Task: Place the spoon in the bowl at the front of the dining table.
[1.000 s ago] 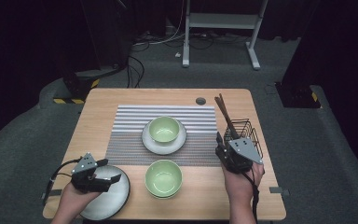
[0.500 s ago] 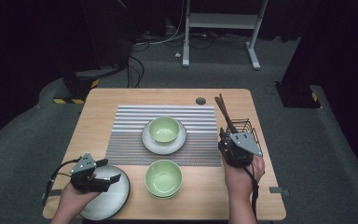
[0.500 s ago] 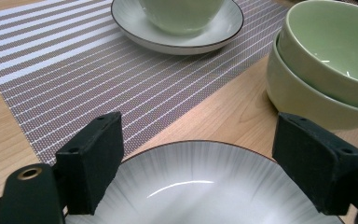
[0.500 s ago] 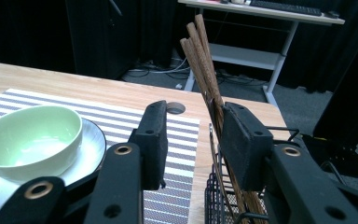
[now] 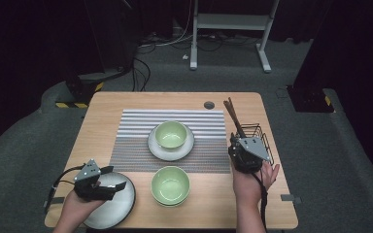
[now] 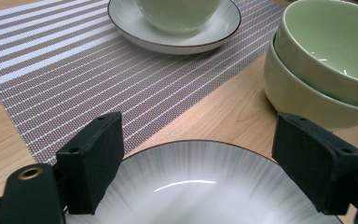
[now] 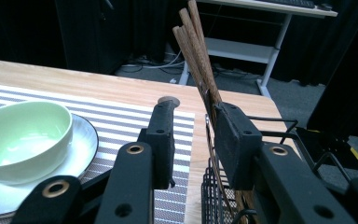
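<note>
Wooden chopsticks (image 7: 200, 56) beside closing right gripper (image 7: 193, 140) jaws, unpinched, left gripper (image 6: 200, 172) open over one plate (image 6: 205, 186), three bowls.

Wooden table (image 5: 126, 104); placemat (image 5: 141, 141); plate (image 5: 121, 206); basket (image 5: 257, 133).

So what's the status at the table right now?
Left gripper open over grey plate. Right gripper closing by chopsticks, not gripping. Nothing blocking.

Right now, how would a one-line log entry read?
left claw: open over grey plate | right claw: closing beside chopsticks in wire basket, not gripping
</note>
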The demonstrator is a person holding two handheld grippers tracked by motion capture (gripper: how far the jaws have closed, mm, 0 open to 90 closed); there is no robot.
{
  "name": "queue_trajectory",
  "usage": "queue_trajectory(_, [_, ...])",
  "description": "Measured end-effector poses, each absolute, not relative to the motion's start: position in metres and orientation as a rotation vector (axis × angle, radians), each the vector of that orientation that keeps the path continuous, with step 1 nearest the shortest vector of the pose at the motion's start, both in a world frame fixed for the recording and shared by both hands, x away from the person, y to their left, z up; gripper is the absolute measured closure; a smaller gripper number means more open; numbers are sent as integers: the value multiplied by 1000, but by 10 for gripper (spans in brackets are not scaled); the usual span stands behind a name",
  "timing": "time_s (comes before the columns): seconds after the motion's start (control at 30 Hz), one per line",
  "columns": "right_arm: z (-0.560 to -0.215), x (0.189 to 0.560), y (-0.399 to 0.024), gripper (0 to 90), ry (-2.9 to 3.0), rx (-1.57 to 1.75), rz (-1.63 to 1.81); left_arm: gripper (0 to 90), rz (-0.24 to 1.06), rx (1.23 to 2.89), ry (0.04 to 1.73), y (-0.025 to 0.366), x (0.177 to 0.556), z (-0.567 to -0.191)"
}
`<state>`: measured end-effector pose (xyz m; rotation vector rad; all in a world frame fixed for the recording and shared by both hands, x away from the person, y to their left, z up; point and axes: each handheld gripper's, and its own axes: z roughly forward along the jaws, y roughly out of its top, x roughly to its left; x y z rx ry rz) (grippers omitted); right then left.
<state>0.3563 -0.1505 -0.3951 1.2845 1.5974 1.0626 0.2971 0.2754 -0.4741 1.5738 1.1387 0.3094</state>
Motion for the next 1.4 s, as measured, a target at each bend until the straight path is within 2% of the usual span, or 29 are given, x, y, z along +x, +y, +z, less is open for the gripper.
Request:
queue_trajectory(0.8, [-397, 362, -151, 832, 1601, 1331, 991, 177, 307, 1576, 1122, 274, 295, -473])
queue_trajectory(1.4, [-388, 351, -157, 878, 1562, 1280, 1019, 180, 315, 1573, 1117, 275, 295, -472])
